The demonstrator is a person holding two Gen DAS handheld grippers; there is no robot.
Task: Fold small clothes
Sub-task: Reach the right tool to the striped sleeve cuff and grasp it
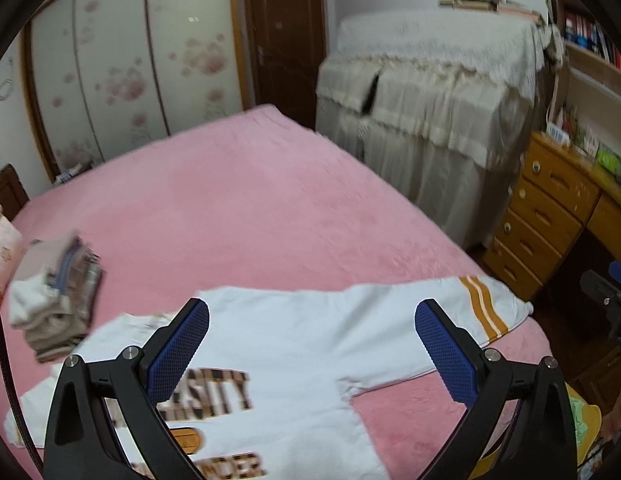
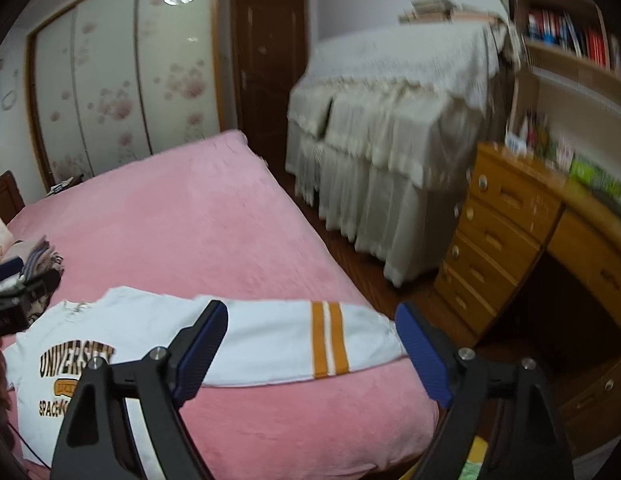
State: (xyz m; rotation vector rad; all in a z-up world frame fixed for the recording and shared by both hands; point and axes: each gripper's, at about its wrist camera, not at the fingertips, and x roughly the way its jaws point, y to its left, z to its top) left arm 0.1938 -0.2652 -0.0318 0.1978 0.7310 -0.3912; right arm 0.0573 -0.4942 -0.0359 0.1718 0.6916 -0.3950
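A white long-sleeved shirt (image 1: 294, 340) with dark "UNIVERSITY" lettering lies flat, front up, on the pink bed (image 1: 238, 208). Its right sleeve, with two orange stripes (image 1: 484, 312), reaches out to the bed's right edge. My left gripper (image 1: 310, 328) is open and empty, held above the shirt's chest. In the right wrist view the shirt (image 2: 158, 328) and its striped sleeve (image 2: 330, 340) show too. My right gripper (image 2: 310, 332) is open and empty, above the sleeve near the stripes. The left gripper (image 2: 14, 300) shows at that view's left edge.
A stack of folded clothes (image 1: 58, 296) sits on the bed at the left. A piano under a cream cover (image 1: 430, 92) stands beyond the bed, a wooden desk with drawers (image 2: 506, 232) at the right. Wardrobe doors (image 1: 122, 72) line the back.
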